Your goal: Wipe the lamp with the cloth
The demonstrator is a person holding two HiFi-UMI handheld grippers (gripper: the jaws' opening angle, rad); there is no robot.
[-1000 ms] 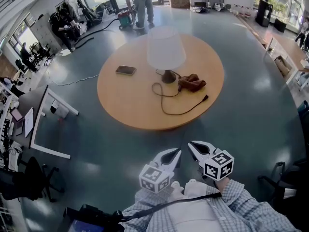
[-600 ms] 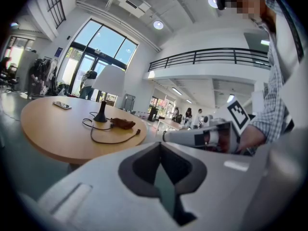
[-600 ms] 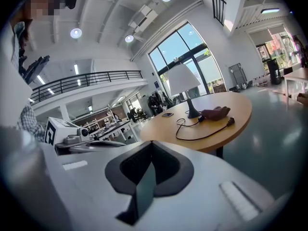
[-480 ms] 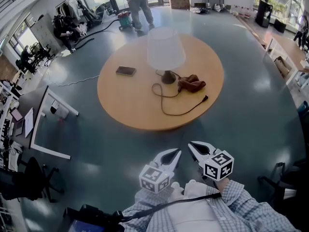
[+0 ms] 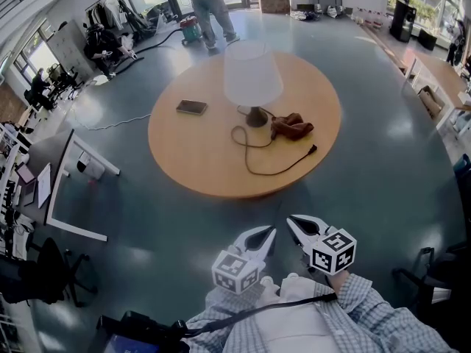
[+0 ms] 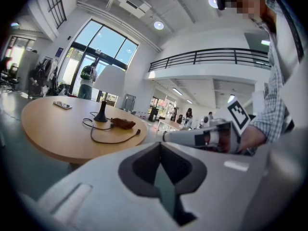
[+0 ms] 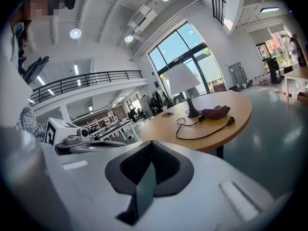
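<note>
You hold both grippers low in front of your chest, well short of the round wooden tabletop (image 5: 193, 160). Your left gripper (image 5: 271, 231) has its jaws pressed together with nothing between them. Your right gripper (image 5: 290, 219) is the same: jaws fully closed and empty. The two tips sit just beside each other and point toward the tabletop, well apart from everything on it.

The lamp (image 5: 253, 76) stands upright near the middle of the tabletop, a white shade over a dark base. The brown cloth (image 5: 292, 126) lies crumpled on the tabletop just to the right of the lamp's base. You cannot tell from here whether it touches the base. A black cord (image 5: 272, 170) runs from the base, loops in front of the lamp and ends in a plug (image 5: 313, 150) toward your right. A phone (image 5: 191, 107) lies flat to the left of the lamp, apart from it.

Beyond the tabletop a person (image 5: 210, 6) stands on the grey-blue floor (image 5: 383, 168) near the glass doors.
</note>
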